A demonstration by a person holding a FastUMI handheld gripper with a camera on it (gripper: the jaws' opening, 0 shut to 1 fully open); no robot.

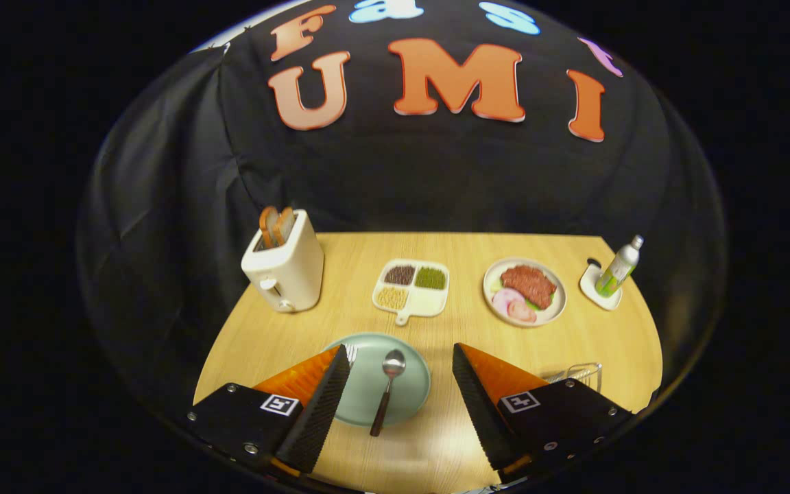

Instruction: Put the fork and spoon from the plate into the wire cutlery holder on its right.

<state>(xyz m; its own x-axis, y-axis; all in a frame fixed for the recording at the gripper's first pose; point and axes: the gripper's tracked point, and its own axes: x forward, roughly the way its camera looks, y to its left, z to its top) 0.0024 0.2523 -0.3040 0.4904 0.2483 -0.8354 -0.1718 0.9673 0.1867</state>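
Observation:
A pale green plate (405,401) lies on the wooden table between my two fingers. On it rests a spoon (388,387) with a dark handle, bowl pointing away from me, in the gap between the fingers. The fork's tines (352,355) peek out just beside my left finger, which hides the rest of it. The wire cutlery holder (580,374) stands to the plate's right, mostly hidden behind my right finger. My gripper (400,353) is open wide above the plate and holds nothing.
Beyond the plate stand a white toaster (285,267) with bread slices, a divided tray of grains (412,288), a plate of meat and vegetables (525,291), and a bottle (620,267) on a small white dish. The table's edge (649,343) curves close on the right.

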